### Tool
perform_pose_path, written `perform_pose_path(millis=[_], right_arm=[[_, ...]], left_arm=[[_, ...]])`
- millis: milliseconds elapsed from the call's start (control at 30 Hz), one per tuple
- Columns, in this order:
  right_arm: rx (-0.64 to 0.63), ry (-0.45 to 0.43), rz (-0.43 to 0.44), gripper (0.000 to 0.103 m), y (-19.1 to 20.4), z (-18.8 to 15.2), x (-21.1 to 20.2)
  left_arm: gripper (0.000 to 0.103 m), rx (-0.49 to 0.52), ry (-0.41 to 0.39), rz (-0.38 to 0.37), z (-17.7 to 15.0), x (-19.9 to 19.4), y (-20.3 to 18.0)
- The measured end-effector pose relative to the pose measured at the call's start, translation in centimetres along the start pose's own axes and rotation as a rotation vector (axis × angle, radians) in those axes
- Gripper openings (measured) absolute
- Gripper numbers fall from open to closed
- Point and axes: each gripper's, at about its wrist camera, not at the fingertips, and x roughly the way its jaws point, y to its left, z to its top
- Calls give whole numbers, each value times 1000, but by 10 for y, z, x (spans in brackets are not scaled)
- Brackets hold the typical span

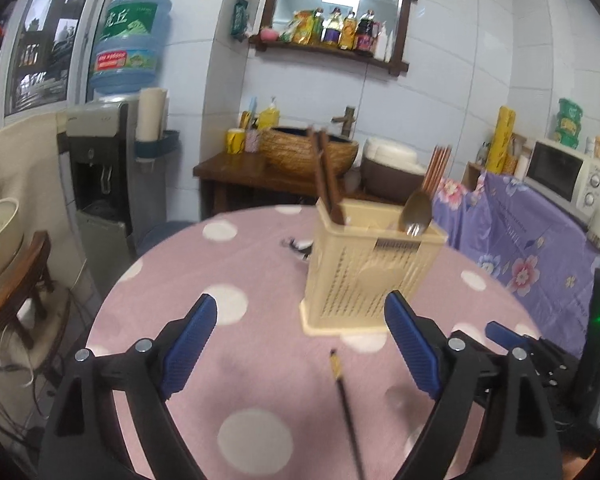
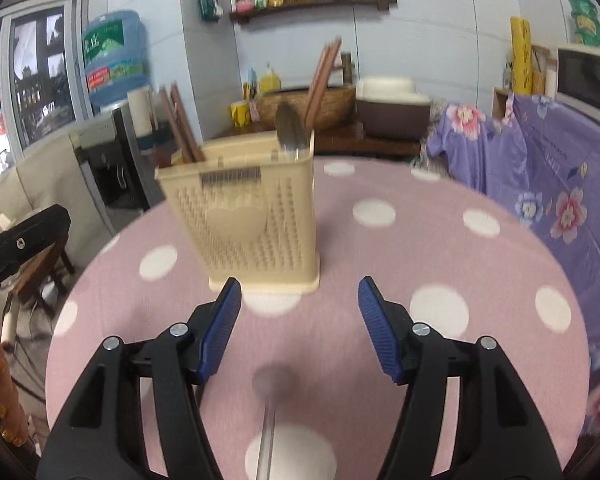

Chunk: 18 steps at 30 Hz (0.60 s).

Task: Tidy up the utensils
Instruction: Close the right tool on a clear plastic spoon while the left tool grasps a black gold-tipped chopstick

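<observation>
Chopsticks (image 1: 326,176) and one spoon (image 1: 416,212) are stowed in the holder (image 1: 364,272); a chopstick (image 1: 346,404) and a second spoon (image 2: 269,408) are left on the surface (image 1: 260,380), between the wide, empty jaws of the left tool (image 1: 300,352) and right tool (image 2: 300,332).

Round pink polka-dot table (image 1: 172,368) with cream utensil holder (image 1: 360,276), black chopstick (image 1: 346,404), spoon (image 2: 269,396).

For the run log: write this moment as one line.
left gripper: open, over black chopstick | right gripper: open, over spoon | utensil holder: chopsticks, spoon inside
</observation>
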Motion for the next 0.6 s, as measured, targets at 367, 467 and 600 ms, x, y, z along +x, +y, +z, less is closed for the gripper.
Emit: perform_pose_path(millis=[367,467,600], right_arm=[[-11,184,-8,61,8,-55,20],[-21,236,-9,61,14,-65,30],[-22,280,-16,58,20,-70,44]], left_arm=[[90,-8,126,96,-59,9,32],[92,16,129,109,-61,10,30],[95,19,139,96,-65,10,27]])
